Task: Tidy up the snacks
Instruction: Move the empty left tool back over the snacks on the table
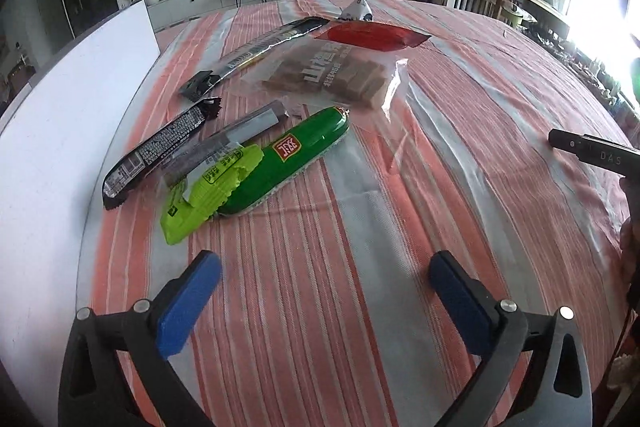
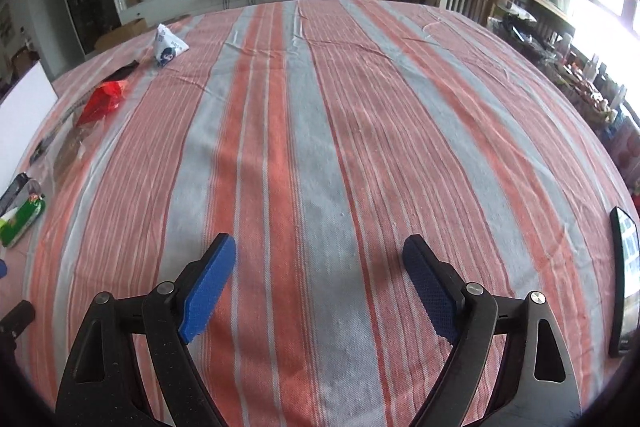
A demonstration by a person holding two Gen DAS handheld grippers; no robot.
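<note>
Snack inventory on the striped counter (image 1: 460,131). Green sausage packs: one (image 1: 288,163). Lime-green wrappers: one (image 1: 208,195). Long black-and-silver stick packs: two, the far one (image 1: 256,51) and the near one (image 1: 160,151). Grey-silver stick packs: one (image 1: 236,135). Clear bags of brown cubes: one (image 1: 340,75). Red packets: one (image 1: 368,35). White pyramid-shaped packets: one (image 2: 168,45). White boards at the counter's left edge: one (image 1: 72,99).

The left gripper (image 1: 324,267) hangs empty, jaws wide, over the striped cloth (image 1: 460,155), just short of the green sausage (image 1: 292,163) among other snacks.
</note>
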